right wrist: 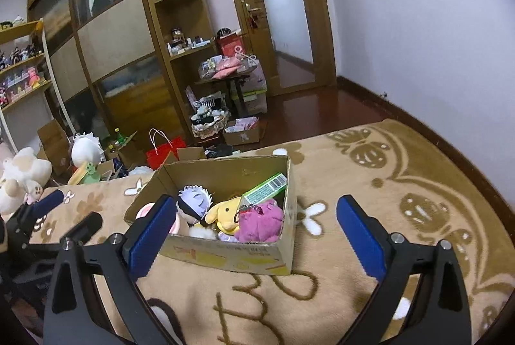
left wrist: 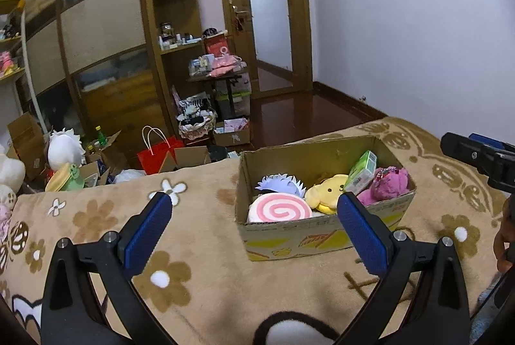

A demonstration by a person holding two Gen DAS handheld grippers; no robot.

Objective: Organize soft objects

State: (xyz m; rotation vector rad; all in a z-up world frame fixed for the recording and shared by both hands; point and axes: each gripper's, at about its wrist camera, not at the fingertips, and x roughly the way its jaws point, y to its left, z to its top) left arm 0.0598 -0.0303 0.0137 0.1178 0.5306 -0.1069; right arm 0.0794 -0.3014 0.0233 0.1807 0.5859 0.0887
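Both grippers, left (left wrist: 254, 206) and right (right wrist: 252, 209), gape empty over the blanket (left wrist: 199, 248). Cardboard box (left wrist: 322, 235) mid-blanket corrals the plush toys (right wrist: 225, 213), likely sorting nearly done

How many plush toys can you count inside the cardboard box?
4: pink swirl plush front-left, spiky-haired plush behind it, yellow plush centre, purple plush right. Others may be hidden underneath.

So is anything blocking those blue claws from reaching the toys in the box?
Nothing visible does. The cardboard box is open-topped, and the pink swirl plush and purple plush lie exposed. Both the left gripper and right gripper are open and empty.
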